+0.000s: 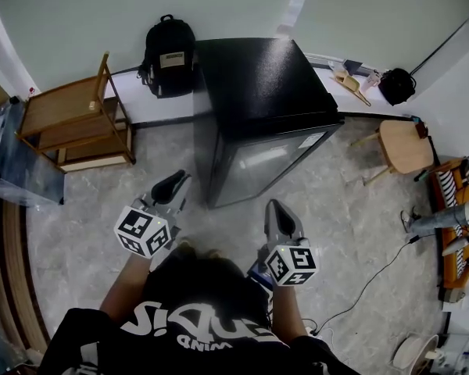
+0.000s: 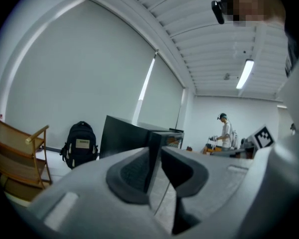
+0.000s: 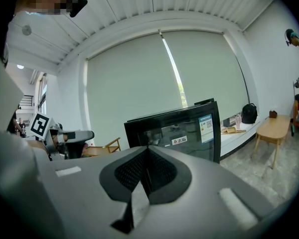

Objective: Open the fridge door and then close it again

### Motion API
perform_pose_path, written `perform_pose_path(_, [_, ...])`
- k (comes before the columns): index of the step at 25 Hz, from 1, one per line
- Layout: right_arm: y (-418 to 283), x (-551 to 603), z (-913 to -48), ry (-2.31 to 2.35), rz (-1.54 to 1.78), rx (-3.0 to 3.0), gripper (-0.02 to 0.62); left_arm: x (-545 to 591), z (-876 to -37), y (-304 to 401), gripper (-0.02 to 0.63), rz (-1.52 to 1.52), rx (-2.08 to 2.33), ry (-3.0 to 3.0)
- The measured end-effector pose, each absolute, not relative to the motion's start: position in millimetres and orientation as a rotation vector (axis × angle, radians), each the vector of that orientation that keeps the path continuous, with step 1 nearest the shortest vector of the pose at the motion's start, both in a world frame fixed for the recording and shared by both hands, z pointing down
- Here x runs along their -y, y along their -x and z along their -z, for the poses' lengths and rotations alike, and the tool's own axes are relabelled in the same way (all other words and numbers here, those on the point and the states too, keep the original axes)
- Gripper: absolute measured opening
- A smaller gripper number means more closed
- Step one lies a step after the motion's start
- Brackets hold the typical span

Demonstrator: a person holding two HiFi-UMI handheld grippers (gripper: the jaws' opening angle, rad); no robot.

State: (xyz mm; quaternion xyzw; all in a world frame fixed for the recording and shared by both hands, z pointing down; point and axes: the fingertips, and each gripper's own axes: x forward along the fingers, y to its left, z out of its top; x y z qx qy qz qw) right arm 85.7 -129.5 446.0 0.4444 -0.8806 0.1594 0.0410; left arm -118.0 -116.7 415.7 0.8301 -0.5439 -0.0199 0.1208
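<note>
A black fridge (image 1: 258, 84) stands on the floor ahead, its glass door (image 1: 267, 161) closed and facing me. The left gripper (image 1: 174, 184) hovers off the fridge's front left corner, touching nothing. In the left gripper view its jaws (image 2: 155, 148) stand slightly open with a thin gap and nothing between them; the fridge (image 2: 124, 136) shows beyond. The right gripper (image 1: 275, 208) hangs before the door, apart from it. In the right gripper view its pads (image 3: 147, 151) meet, shut and empty, and the glass door (image 3: 182, 128) with a sticker lies ahead.
A wooden chair (image 1: 78, 119) stands at the left and a black backpack (image 1: 169, 53) leans on the wall beside the fridge. A small wooden table (image 1: 402, 145) and a black bag (image 1: 396, 84) are at the right. A cable (image 1: 367, 283) crosses the floor. A distant person (image 2: 225, 133) stands behind.
</note>
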Motion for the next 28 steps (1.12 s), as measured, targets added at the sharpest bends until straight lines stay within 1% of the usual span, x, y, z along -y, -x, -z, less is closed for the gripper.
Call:
perform_pose_path(2, [-85,132,-445,-1.381,-0.486,2.689,-0.003,122,-414,117,0.105,0.081,1.545,-2.444])
perform_pose_path(3, [-86,134,-446,-1.393,-0.485,2.685,-0.003,125,-412,116,0.148,0.102,1.525,-2.46])
perform_pose_path(4, [-86,137,-446,-1.405,-0.487,2.681,-0.003,127,-409,114,0.206,0.123,1.515,-2.478])
perform_pose_path(5, [-86,140,-448,-1.416,-0.492,2.678,-0.003,130,-406,114,0.246,0.139,1.514,-2.495])
perform_pose_path(7, [-84,144,-450,-1.433,-0.503,2.671,-0.003,134,-406,115,0.273,0.14,1.509,-2.514])
perform_pose_path(18, [-74,155,-453,-1.455,-0.512,2.647,-0.003,163,-428,106,0.273,0.013,1.429,-2.55])
perform_pose_path(28, [-87,162,-452,-1.51,-0.508,2.613,-0.003,200,-440,80,0.273,-0.017,1.345,-2.596])
